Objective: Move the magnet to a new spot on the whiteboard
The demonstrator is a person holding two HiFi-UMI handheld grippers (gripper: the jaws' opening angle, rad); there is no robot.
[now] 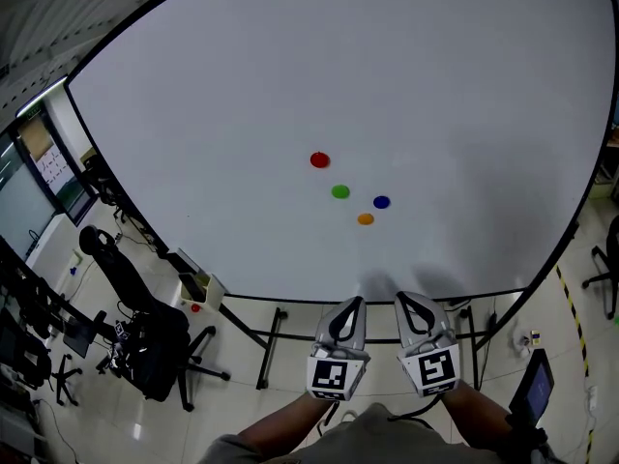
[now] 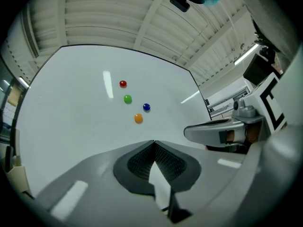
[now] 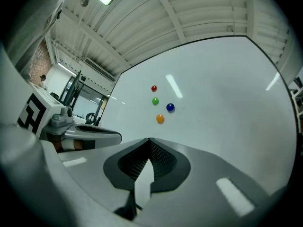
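Apparently nothing has been moved yet. In the head view the red magnet [image 1: 319, 160], green magnet [image 1: 339, 191], blue magnet [image 1: 381, 202] and orange magnet [image 1: 365, 218] cluster on the whiteboard [image 1: 242, 85], well ahead of both sets of fingers. The left gripper [image 1: 354, 303] and right gripper [image 1: 406, 298] are side by side, touching none. In the left gripper view the fingers are clenched tip to tip and empty. The right gripper view shows the same: pressed together on nothing. Reaching, grasping and shifting all remain.

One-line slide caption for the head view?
Left claw and right claw, shut and empty, side by side facing a whiteboard with red magnet, green magnet, blue magnet, orange magnet.
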